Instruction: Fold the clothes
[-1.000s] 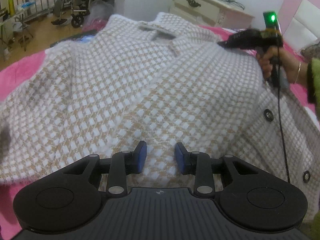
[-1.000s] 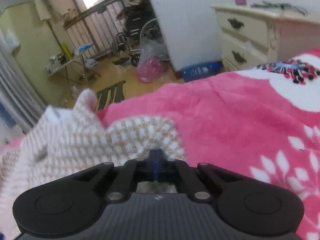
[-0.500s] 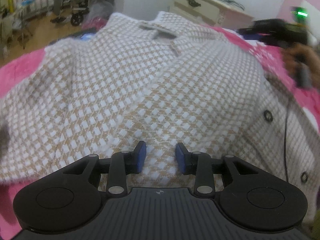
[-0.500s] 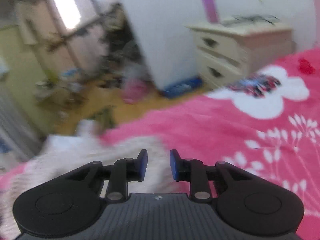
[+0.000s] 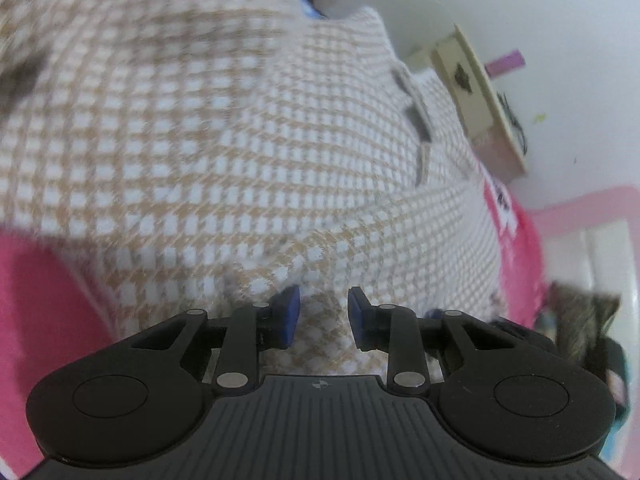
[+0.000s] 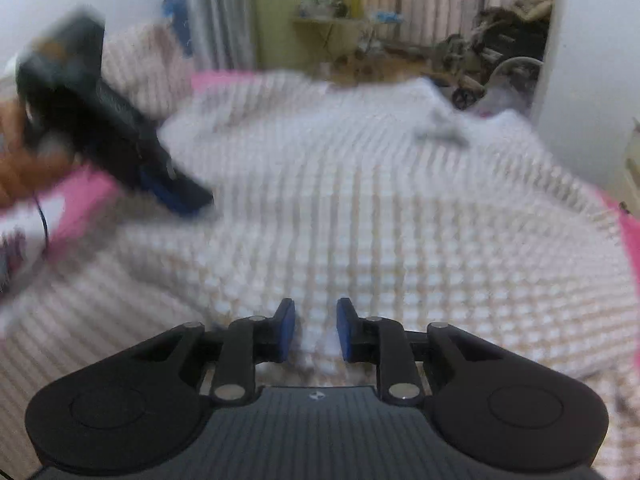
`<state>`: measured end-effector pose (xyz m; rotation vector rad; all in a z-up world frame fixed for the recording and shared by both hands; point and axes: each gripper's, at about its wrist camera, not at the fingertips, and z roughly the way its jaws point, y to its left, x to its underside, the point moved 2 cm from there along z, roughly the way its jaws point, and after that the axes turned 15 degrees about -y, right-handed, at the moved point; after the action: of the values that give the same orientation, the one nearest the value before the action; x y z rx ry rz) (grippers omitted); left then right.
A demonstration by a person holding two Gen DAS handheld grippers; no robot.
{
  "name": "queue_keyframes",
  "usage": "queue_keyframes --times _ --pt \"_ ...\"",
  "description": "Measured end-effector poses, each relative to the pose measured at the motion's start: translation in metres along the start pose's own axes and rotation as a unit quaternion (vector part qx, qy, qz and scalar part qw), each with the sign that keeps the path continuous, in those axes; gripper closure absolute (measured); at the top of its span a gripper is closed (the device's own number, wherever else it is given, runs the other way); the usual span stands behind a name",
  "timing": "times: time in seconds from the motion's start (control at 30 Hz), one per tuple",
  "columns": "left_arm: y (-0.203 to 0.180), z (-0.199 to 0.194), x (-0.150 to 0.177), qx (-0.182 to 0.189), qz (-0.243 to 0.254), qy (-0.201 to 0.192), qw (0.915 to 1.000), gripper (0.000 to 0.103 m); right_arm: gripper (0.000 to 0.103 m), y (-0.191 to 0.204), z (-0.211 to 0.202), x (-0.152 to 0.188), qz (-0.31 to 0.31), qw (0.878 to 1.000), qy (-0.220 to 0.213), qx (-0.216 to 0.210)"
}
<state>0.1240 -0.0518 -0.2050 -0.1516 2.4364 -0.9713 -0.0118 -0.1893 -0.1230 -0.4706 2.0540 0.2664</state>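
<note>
Crowding bed (image 5: 36,304): checked jacket (image 5: 240,152), dresser (image 5: 476,92).

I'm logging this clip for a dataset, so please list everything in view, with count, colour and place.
garment: one, beige-and-white check, spread over the bed.
bed cover: one, pink with white print, under the garment.
dresser: one, cream, by the wall beyond the bed.
headboard: one, pink and white, at the bed's end.
folding table: one, cluttered, far side of the room.
wheelchair: one, dark, near the folding table.
left tongs: black, blue pads, open above the garment.
right tongs: same, open above the garment.
hand: one, holding the left tongs.
</note>
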Motion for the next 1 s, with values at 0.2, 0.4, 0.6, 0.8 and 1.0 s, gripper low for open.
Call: queue_keyframes --times 0.2,0.4,0.6,0.8,1.0 --pt "0.004 0.004 0.0 0.002 -0.015 0.003 0.9999 0.074 0.071 0.09 -0.022 -0.007 -0.223 0.968 -0.056 -0.099" --pt "0.007 0.006 -0.001 0.001 -0.021 0.006 0.9998 0.075 0.074 0.13 0.028 0.034 -0.425 0.898 -0.062 -0.1" --pt "0.01 0.003 -0.001 0.009 -0.009 0.008 0.9999 0.076 0.095 0.101 0.026 -0.004 -0.269 0.955 -0.038 -0.121" --pt "0.002 0.005 0.003 0.002 0.035 0.007 0.9994 0.076 0.102 0.081 0.05 0.029 -0.128 0.962 0.063 -0.233" --pt "-0.031 -0.02 0.012 -0.025 0.147 -0.043 0.988 0.071 0.099 0.034 0.023 -0.018 0.045 0.974 0.024 -0.221"
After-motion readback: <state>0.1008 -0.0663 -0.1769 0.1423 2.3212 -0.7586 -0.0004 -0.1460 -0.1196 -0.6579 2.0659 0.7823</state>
